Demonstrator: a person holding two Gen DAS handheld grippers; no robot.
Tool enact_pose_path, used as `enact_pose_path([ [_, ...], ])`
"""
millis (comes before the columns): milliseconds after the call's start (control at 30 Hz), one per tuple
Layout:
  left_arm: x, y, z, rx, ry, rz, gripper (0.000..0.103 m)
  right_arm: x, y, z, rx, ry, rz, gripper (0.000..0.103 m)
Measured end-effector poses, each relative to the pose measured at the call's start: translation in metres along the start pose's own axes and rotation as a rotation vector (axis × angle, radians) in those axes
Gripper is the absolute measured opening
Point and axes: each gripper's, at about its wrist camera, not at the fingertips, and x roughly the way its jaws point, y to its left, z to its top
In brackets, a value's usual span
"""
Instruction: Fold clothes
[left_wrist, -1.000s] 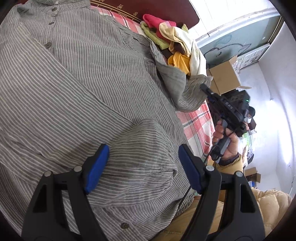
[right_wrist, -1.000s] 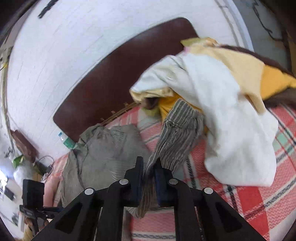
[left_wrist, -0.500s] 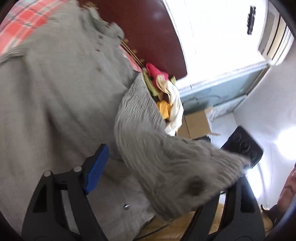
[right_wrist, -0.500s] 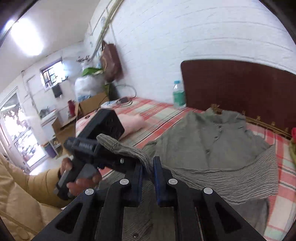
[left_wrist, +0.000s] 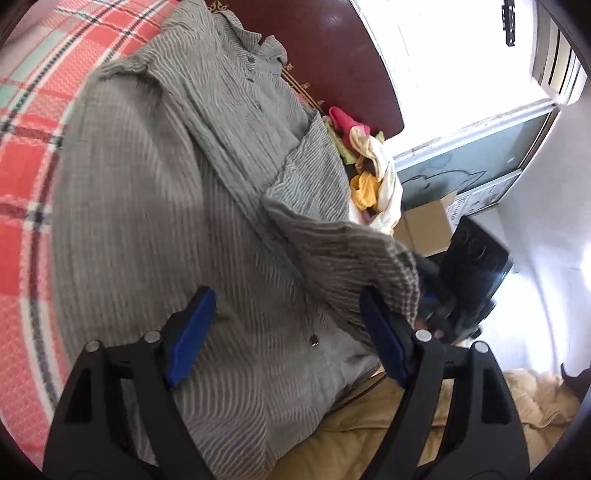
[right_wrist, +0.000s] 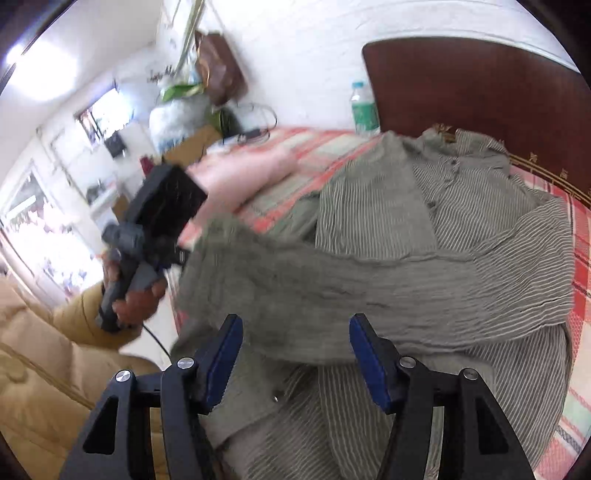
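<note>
Right gripper (right_wrist: 295, 354) hangs with its blue pads spread wide, and the striped sleeve (right_wrist: 369, 284) drapes just beyond them, its long axis running left to right across the shirt (right_wrist: 461, 206) on the plaid bedspread (right_wrist: 580, 266). Left gripper (left_wrist: 286, 338) is spread open too, over the shirt's near hem, the sleeve's cuff end just at its right finger. Beyond, the shirt's body lies flat toward the headboard (right_wrist: 480, 85), with the clothes pile (left_wrist: 369, 173) off its far-right edge.
</note>
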Motion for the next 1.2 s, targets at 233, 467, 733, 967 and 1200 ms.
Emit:
enact_pose_path([
  [233,-0.064,0.01,-0.029,-0.026,-0.146,0.166,0.081,0.075,0.032,0.0,-0.147,0.193,0.008,0.062],
  [467,-0.076,0.028,-0.053,-0.069,-0.152,0.364,0.081,0.092,0.047,0.006,-0.191,0.245,0.038,0.064],
  [733,-0.052,0.03,-0.056,-0.083,-0.104,0.273,0.075,0.098,0.034,0.085,-0.099,0.193,0.027,0.071],
  [967,-0.063,0.037,-0.052,-0.148,-0.165,0.182,0.011,0.161,0.009,0.171,0.086,0.268,-0.045,0.076],
  [1200,-0.08,-0.009,-0.056,0.057,-0.205,0.114,0.011,0.245,-0.032,0.214,0.391,0.389,-0.279,0.077],
])
